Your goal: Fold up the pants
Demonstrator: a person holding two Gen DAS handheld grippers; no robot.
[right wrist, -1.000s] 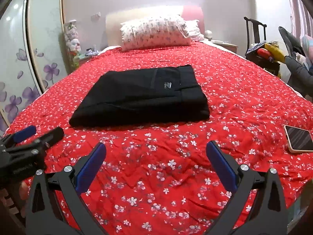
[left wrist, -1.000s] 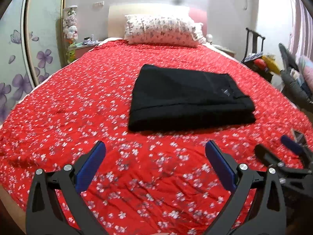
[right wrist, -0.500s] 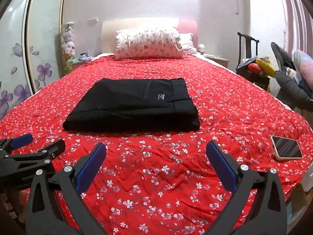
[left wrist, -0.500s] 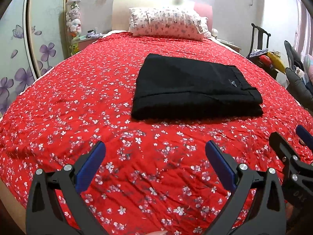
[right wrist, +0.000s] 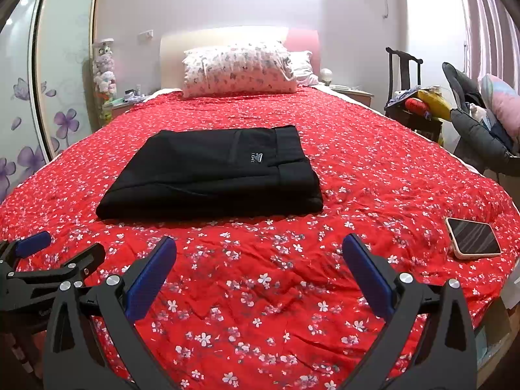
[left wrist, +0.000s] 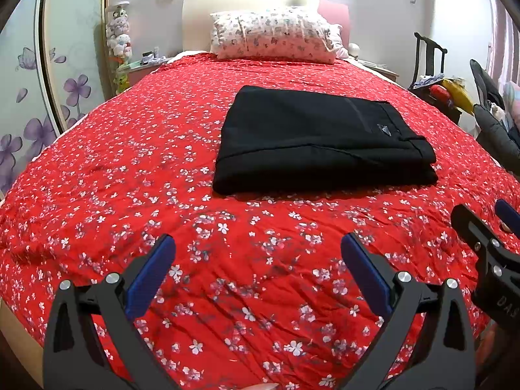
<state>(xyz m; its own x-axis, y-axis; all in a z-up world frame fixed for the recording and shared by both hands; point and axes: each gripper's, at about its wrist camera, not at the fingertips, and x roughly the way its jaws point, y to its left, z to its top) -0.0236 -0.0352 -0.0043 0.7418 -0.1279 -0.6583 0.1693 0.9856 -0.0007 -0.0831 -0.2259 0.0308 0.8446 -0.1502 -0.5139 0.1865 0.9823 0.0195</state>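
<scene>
Ahead of both grippers, on a red floral bedspread, a pair of black pants lies folded into a flat rectangle, its small logo patch facing up near the waistband. The left gripper hovers over the near end of the bed with its blue-padded fingers spread wide and holding nothing; the pants sit beyond it, slightly to its right, well apart from the pads. The right gripper is likewise spread and empty, with the pants ahead and slightly to its left. A smartphone rests screen-up on the spread just right of the right gripper's right finger. A patterned pillow leans at the headboard far beyond the pants.
</scene>
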